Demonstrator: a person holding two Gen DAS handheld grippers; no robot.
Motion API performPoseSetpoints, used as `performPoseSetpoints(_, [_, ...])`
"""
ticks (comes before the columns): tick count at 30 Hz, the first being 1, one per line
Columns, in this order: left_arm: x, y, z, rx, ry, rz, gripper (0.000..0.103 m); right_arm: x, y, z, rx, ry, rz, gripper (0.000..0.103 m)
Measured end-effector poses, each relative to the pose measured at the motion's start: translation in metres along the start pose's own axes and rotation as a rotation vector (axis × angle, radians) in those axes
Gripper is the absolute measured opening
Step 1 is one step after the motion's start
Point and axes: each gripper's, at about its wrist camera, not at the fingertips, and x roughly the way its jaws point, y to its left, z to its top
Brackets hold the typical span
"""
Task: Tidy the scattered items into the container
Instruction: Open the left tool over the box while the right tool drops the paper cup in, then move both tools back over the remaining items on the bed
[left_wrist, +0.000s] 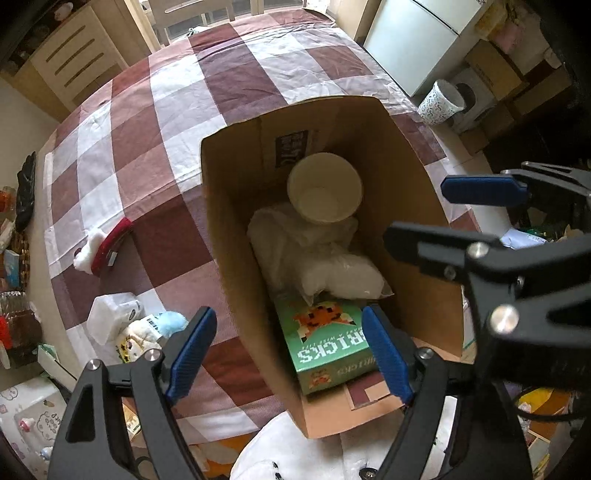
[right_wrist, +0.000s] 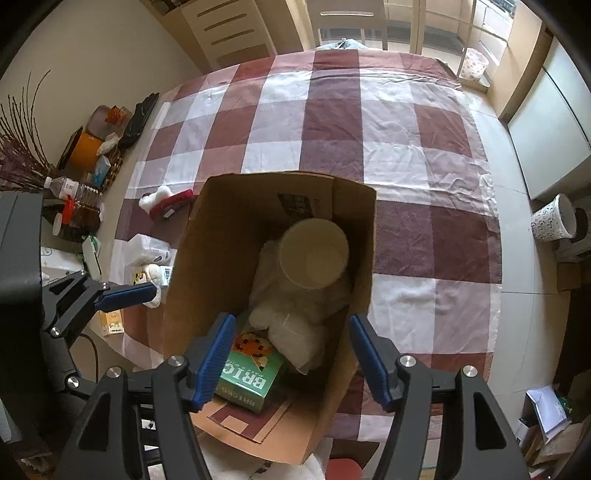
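An open cardboard box stands on the checked tablecloth. Inside lie a cream paper cup, a white plastic bag and a green bricks box. My left gripper is open and empty, straddling the box's near left wall. My right gripper is open and empty above the box's near end; it also shows in the left wrist view. A red and white Santa hat, a white packet and a plush toy lie left of the box.
Bottles, jars and dried twigs crowd the table's left edge. A patterned waste bin stands on the floor to the right by a white cabinet. The far tablecloth stretches beyond the box.
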Motion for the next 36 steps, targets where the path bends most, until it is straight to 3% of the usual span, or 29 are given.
performPoseSetpoints(19, [-0.024, 0.019, -0.029, -0.034, -0.048, 0.011, 0.082, -0.023, 0.016, -0.02, 0.034, -0.052, -0.03, 0.066])
performPoseSetpoints(29, [-0.031, 0.038, -0.056, -0.053, -0.056, 0.008, 0.082, -0.025, 0.049, -0.031, -0.004, -0.051, -0.074, 0.066])
performPoseSetpoints(36, [-0.031, 0.076, -0.075, -0.126, -0.056, 0.013, 0.082, -0.016, 0.084, -0.034, -0.058, -0.031, -0.075, 0.066])
